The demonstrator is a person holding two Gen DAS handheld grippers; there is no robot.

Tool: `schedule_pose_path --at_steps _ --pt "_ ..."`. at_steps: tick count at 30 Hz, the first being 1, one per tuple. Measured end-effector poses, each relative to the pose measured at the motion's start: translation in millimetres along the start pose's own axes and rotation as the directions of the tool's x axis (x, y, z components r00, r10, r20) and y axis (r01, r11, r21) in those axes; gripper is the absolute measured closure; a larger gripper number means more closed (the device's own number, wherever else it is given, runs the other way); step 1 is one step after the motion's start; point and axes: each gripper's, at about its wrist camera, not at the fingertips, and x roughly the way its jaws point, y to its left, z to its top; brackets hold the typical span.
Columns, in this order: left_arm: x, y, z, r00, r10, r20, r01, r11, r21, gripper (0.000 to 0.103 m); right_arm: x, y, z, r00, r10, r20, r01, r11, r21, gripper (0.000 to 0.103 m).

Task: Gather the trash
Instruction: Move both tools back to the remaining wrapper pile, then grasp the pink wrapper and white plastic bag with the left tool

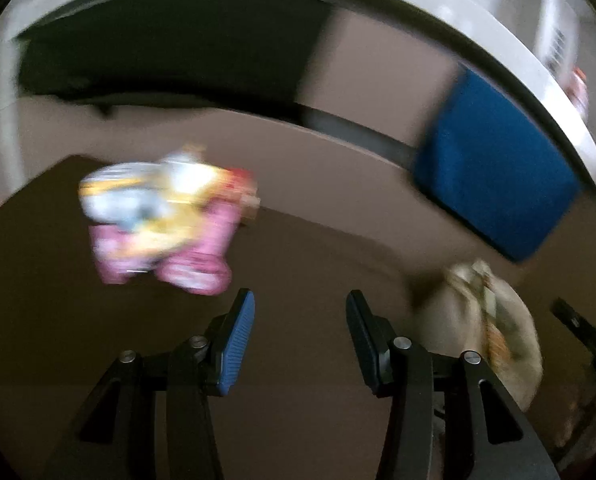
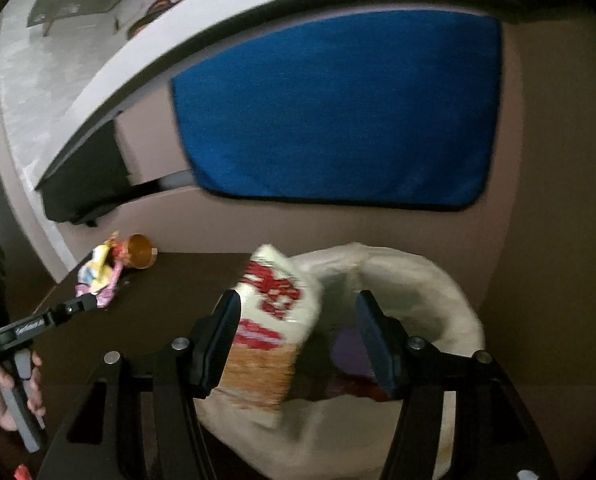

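A blurred heap of pink, yellow and white wrappers [image 1: 162, 224] lies on the dark table [image 1: 310, 256], ahead and to the left of my left gripper [image 1: 300, 340]. That gripper is open with nothing between its blue pads. My right gripper [image 2: 298, 340] is open over the mouth of a white plastic bag [image 2: 414, 280]. A white, red and orange snack packet [image 2: 274, 320] hangs blurred between its fingers, close to the left one, above the bag. The same bag [image 1: 486, 328] shows at the right of the left wrist view.
A brown cup [image 2: 140, 250] lies on its side behind the wrappers [image 2: 98, 276] near the table's far left corner. The left gripper [image 2: 84, 302] and the hand [image 2: 2, 392] holding it reach in from the left. A blue cushion [image 2: 338, 108] leans on the sofa behind.
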Motion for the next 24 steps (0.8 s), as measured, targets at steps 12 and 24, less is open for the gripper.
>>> schedule_pose_path --at_steps 12,24 --pt "-10 89 11 0.999 0.027 0.046 -0.022 0.995 -0.095 0.054 31 79 -5 0.992 0.103 -0.07 -0.107 0.992 -0.067 0.046" --pt "68 136 58 0.994 0.066 -0.085 -0.076 0.991 -0.113 0.055 47 101 -26 0.986 0.082 -0.147 -0.102 0.986 -0.132 0.046"
